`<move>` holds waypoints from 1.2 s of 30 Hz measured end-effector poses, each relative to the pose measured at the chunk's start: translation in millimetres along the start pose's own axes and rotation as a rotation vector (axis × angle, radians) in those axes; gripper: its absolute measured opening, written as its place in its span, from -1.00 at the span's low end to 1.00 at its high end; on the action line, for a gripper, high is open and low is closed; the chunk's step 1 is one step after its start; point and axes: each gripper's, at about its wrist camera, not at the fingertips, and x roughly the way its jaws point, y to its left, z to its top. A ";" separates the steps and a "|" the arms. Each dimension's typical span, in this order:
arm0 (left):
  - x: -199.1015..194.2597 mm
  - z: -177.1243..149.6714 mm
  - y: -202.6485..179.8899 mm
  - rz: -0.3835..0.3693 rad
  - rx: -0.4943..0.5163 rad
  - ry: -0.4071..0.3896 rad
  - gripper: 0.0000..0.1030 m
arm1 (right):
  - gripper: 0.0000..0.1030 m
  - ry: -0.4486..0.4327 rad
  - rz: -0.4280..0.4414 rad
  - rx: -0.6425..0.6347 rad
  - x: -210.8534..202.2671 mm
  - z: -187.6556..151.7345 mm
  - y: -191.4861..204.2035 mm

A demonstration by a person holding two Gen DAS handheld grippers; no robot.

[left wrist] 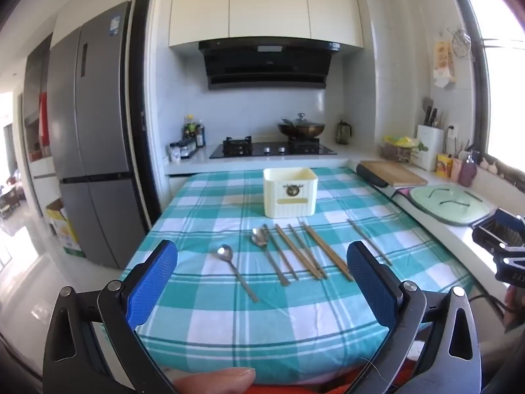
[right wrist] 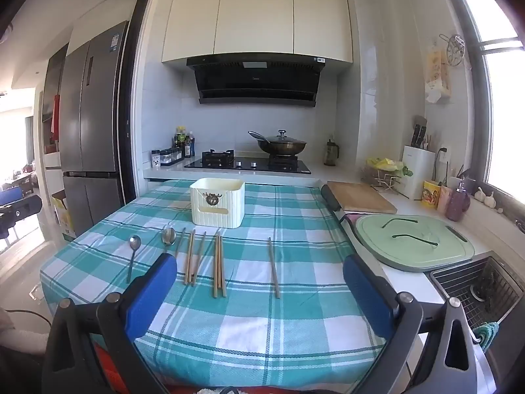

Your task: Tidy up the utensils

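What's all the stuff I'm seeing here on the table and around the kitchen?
Tablecloth: one, teal and white check, covers the table.
Utensil box: one, cream, far middle of the cloth, looks empty.
Spoons: two, silver, left side of the cloth.
Chopsticks: several, brown, in loose groups in front of the box; one lone chopstick apart on the right.
Wok with lid: one, dark, on the black stove.
Fridge: one, grey, left.
Cutting board: one, wooden, right counter.
Green lid: one, pale green, beside the sink.
Knife block: one, white, right counter.
Left hand-held gripper: blue pads, open, above the near edge.
Right hand-held gripper: blue pads, open, empty.
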 end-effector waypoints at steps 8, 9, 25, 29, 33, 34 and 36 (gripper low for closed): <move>-2.7 -2.3 0.5 -0.010 -0.016 -0.007 0.99 | 1.00 0.000 0.000 0.006 -1.8 0.8 -1.3; -3.6 -2.0 -0.7 -0.008 -0.015 -0.005 0.99 | 1.00 0.000 0.003 0.005 -1.4 0.8 0.0; 3.0 -2.7 2.8 -0.002 -0.022 0.015 0.99 | 1.00 -0.009 0.013 0.021 0.0 -1.5 -1.4; 3.1 -3.8 4.1 -0.001 -0.027 0.016 0.99 | 1.00 -0.010 0.014 0.022 0.2 -1.9 -1.3; 2.7 -3.7 5.1 -0.003 -0.029 0.015 0.99 | 1.00 -0.009 0.014 0.022 0.1 -1.6 -1.4; 2.7 -3.1 4.4 -0.003 -0.028 0.016 0.99 | 1.00 -0.010 0.016 0.022 0.1 -1.6 -1.5; 2.7 -2.6 4.0 -0.004 -0.026 0.017 0.99 | 1.00 -0.009 0.015 0.022 0.7 -1.8 -1.7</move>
